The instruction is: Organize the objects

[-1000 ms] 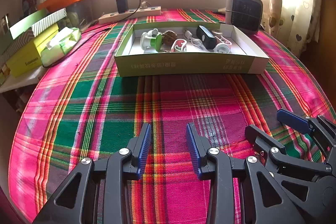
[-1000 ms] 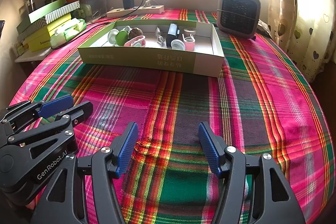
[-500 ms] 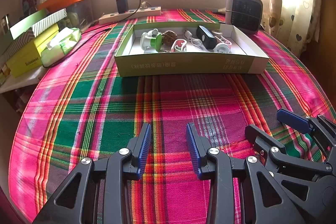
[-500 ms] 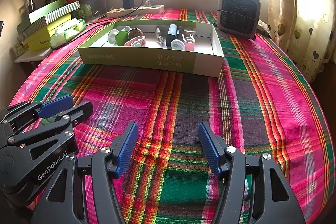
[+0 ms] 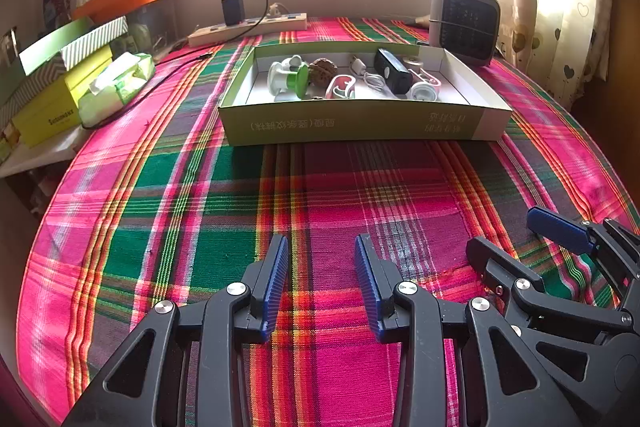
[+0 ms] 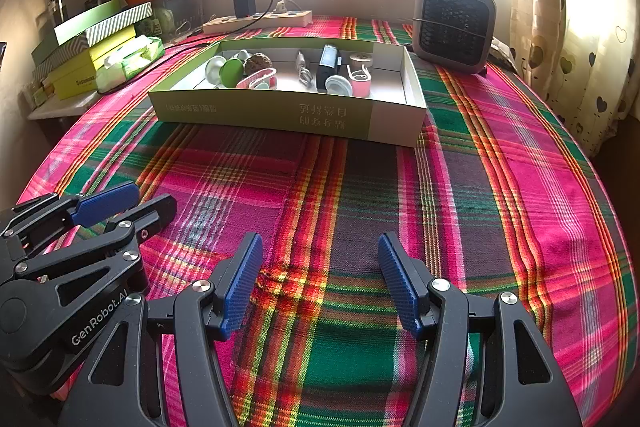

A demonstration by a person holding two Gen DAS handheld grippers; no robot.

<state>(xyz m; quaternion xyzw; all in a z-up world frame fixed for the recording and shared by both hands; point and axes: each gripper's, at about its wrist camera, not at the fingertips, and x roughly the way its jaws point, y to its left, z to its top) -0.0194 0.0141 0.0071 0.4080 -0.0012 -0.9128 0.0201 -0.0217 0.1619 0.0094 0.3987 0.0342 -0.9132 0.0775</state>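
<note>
A shallow green cardboard box [image 5: 360, 125] [image 6: 256, 113] lies across the far half of the plaid tablecloth. Inside it are small items: a green and white disc piece [image 5: 298, 79] [image 6: 232, 73], a brown walnut [image 5: 323, 71] [image 6: 258, 62], a pink clip [image 5: 341, 87] [image 6: 256, 79], a white cable [image 5: 370, 77], a black device [image 5: 394, 71] [image 6: 328, 67] and a pink tape roll [image 6: 360, 83]. My left gripper [image 5: 322, 247] hovers open over bare cloth well short of the box. Beside it, my right gripper [image 6: 320, 245] is open too, wider, holding nothing.
A grey fan heater [image 5: 466, 23] [image 6: 454, 23] stands at the back right. A power strip with a black charger [image 5: 248, 25] lies along the back wall. Stacked boxes and a tissue pack [image 5: 118, 85] sit at the left edge. A curtain [image 6: 580, 27] hangs on the right.
</note>
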